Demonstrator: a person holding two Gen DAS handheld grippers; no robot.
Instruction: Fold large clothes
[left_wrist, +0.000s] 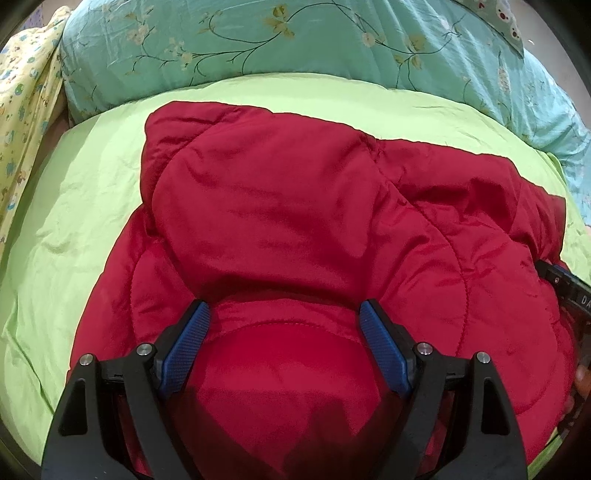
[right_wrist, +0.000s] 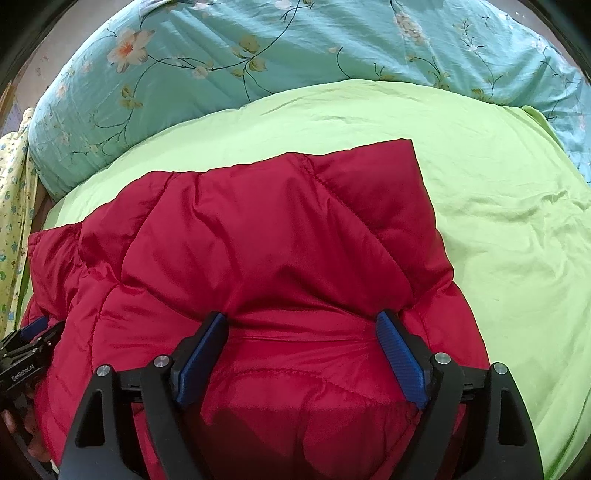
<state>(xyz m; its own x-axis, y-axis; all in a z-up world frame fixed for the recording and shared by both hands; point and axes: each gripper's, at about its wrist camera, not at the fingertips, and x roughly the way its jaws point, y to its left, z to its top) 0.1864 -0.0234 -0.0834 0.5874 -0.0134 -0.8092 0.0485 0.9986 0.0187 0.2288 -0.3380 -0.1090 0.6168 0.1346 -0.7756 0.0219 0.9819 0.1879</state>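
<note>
While both tools tilt down over the bed, the left gripper (left_wrist: 284, 325) and the right gripper (right_wrist: 303, 336) each stand with jaws spread wide, blue pads (left_wrist: 186, 350) straddling a puffy bulge without pinching it. The red quilted jacket (left_wrist: 295, 221) lies folded on the lime-green sheet (right_wrist: 498, 221). Beyond it sits a teal floral duvet (right_wrist: 258, 48).

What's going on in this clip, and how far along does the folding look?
A person is working a red puffer jacket laid on a lime green sheet, with a teal floral quilt bunched behind it. Both tools sit over the near part of the jacket: the left tool and the right tool have their jaws wide apart with fabric between them, not pinched. The jacket looks partly folded into a compact bundle.
</note>
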